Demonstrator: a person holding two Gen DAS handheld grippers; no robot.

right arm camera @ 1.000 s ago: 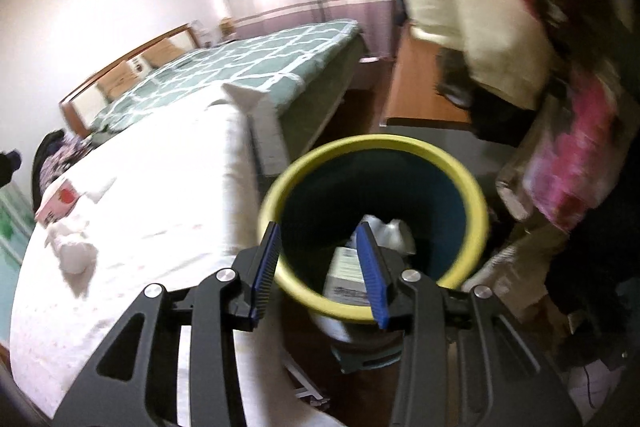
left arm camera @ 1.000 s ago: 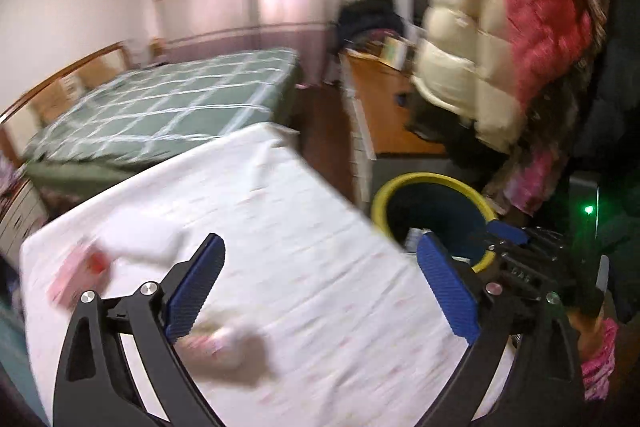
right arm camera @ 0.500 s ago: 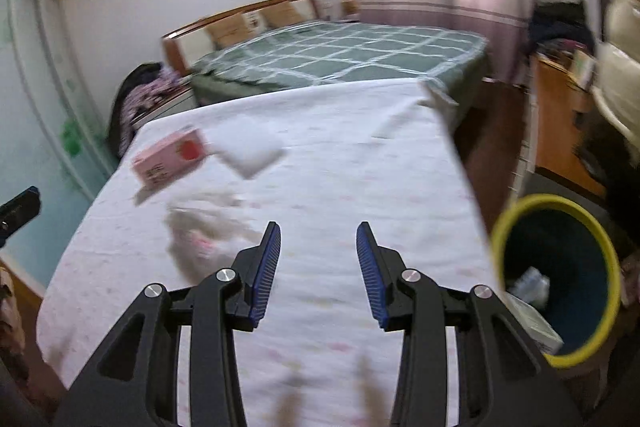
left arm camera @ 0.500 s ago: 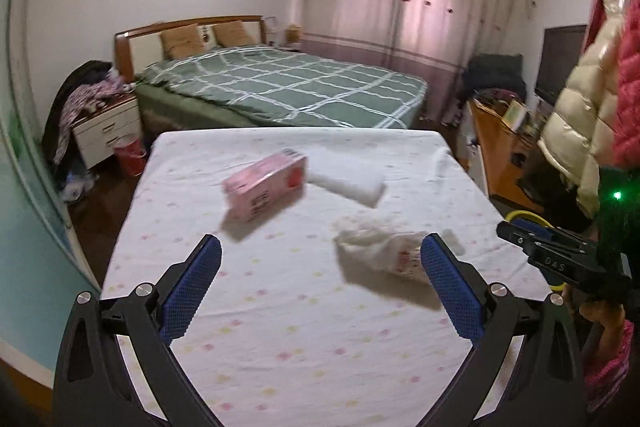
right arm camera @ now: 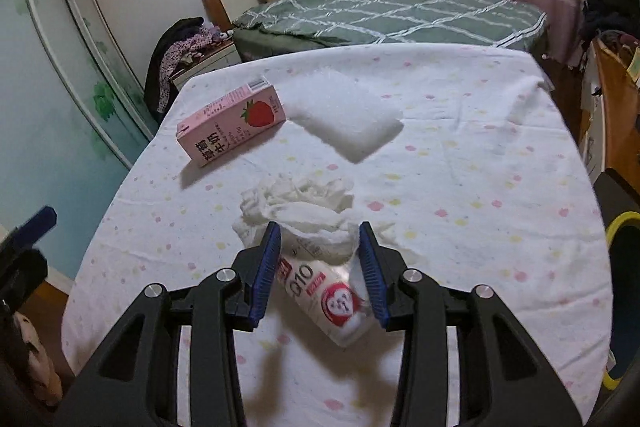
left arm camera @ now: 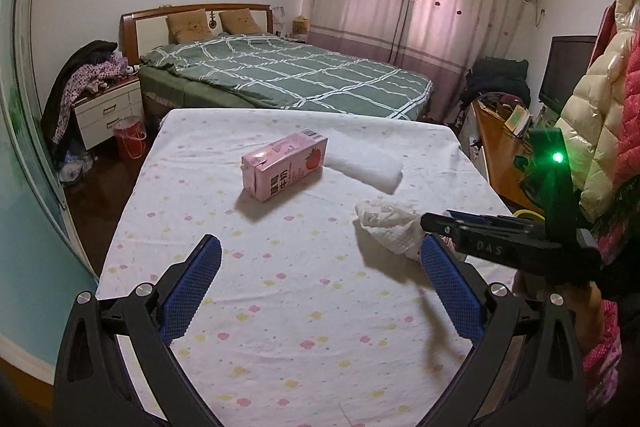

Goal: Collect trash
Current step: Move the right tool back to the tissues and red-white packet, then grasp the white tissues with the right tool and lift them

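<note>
On the white flowered tablecloth (left arm camera: 280, 307) lie a pink strawberry milk carton (left arm camera: 286, 165) (right arm camera: 230, 125), a white foam block (left arm camera: 366, 167) (right arm camera: 346, 111) and a crumpled white wrapper with a red-and-white label (right arm camera: 312, 227) (left arm camera: 390, 227). My right gripper (right arm camera: 320, 239) (left arm camera: 440, 223) is open, its blue fingers either side of the wrapper's near end without squeezing it. My left gripper (left arm camera: 320, 247) is wide open over bare cloth, nearer than the carton, with nothing between its fingers. One of its fingers (right arm camera: 38, 223) shows at the left edge of the right wrist view.
A bin with a yellow rim (right arm camera: 624, 217) (left arm camera: 528, 214) stands off the table's right side. Behind the table is a green checked bed (left arm camera: 288, 75). A wooden desk (left arm camera: 496, 155) and hanging jackets (left arm camera: 600, 115) are on the right, a nightstand (left arm camera: 108, 111) on the left.
Both views swung from the bin to the tabletop. My right gripper moved from over the bin to the wrapper, opening unchanged. My left gripper stayed wide open.
</note>
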